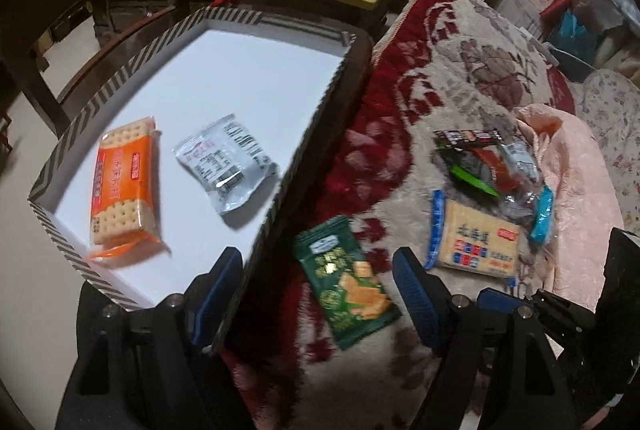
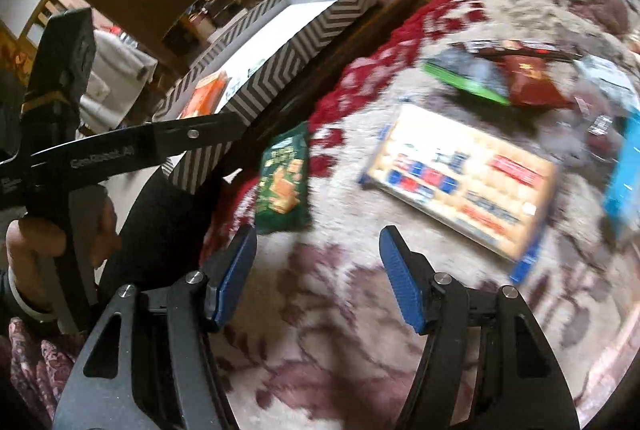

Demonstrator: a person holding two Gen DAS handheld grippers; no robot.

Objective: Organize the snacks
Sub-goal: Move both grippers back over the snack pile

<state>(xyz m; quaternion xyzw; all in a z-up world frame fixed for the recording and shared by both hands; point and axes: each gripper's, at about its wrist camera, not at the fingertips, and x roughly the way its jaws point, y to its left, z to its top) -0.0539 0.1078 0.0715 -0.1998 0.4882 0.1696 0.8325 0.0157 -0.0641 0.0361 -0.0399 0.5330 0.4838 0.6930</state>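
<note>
My left gripper [image 1: 316,282] hung wide apart and empty over the box [image 1: 256,18] edge and the green packet [image 1: 344,282]. My right gripper [image 2: 318,250] gaped empty above the blanket [image 2: 340,370]. An orange packet [image 1: 122,186] and a silver one [image 1: 226,166] lay inside the box; the cracker pack [image 2: 460,178] lay outside on the blanket.

Blurred: the pale cracker packet with blue ends [image 2: 460,182] and green foil snack bag [image 2: 284,182] smeared in the right wrist view.
Hidden: the chevron-striped shallow box [image 2: 280,42] wall concealed most of the orange cracker packet [image 2: 208,92].
</note>
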